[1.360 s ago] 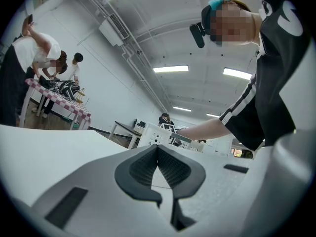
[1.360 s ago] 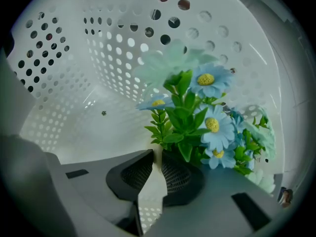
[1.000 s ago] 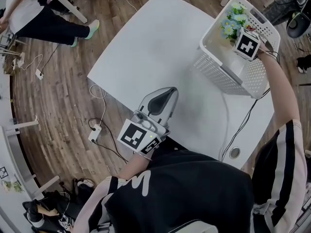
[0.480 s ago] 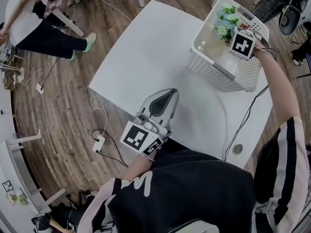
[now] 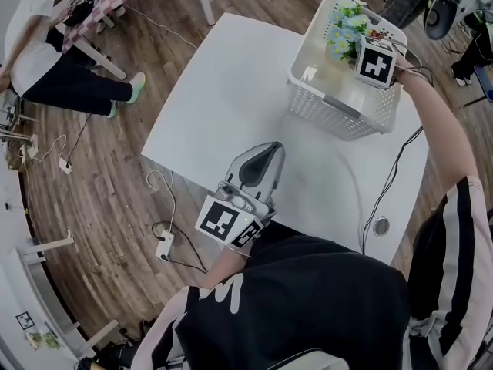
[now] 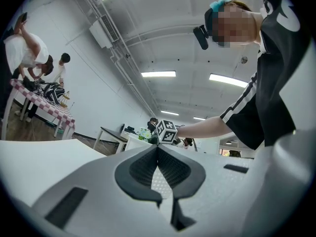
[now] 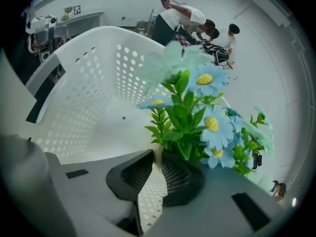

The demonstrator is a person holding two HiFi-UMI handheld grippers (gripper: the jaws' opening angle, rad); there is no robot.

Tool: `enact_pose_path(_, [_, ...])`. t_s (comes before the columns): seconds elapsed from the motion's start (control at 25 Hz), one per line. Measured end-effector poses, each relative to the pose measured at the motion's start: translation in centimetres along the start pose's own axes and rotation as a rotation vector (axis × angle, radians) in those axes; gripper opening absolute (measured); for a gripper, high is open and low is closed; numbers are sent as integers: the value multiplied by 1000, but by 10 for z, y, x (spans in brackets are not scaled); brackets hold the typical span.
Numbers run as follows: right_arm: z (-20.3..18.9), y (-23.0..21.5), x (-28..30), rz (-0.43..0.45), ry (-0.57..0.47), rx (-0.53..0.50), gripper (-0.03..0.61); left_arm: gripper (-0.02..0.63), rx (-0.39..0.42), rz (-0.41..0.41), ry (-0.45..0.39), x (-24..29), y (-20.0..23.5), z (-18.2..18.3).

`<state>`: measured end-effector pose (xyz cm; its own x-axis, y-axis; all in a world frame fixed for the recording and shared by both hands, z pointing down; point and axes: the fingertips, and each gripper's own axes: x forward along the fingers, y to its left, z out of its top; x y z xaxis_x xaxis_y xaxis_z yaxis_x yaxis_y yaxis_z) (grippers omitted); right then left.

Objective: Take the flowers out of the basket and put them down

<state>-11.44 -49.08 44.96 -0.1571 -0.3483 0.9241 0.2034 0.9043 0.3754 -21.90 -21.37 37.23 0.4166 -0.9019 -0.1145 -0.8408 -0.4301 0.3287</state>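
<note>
Still no lift: right gripper [image 7: 159, 154] stays in the basket [image 5: 323, 108], jaws pinching the flowers [image 5: 343, 33]. Left gripper [image 5: 268, 149] idles over the table [image 5: 231, 91], jaws pressed together.

The basket [image 5: 331, 114] stands on the table [image 5: 231, 91] at its far right corner. The flowers [image 5: 344, 31] sit inside the basket, at its far end. The right gripper [image 7: 157, 154] reaches in from the near right side, just before the flowers, whose stems rise from between its jaw tips. The left gripper [image 5: 269, 149] hangs over the table's near edge, well apart from the basket (bare tabletop lies between them). Left of the table, cables [image 5: 158, 199] trail over the floor [image 5: 100, 176].
</note>
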Motion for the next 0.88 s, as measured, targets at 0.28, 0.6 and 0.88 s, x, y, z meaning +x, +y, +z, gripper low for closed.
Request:
enact_pose_path(0.28, [0, -7, -17, -27, 1, 9, 67, 5, 0, -40, 3, 9, -4, 1])
enact_pose_path(0.6, [-8, -5, -36, -34, -2, 17, 67, 5, -2, -79, 10, 16, -17, -2])
enact_pose_path(0.88, [-20, 1, -53, -35, -6, 32, 67, 5, -17, -113, -3, 27, -40, -3])
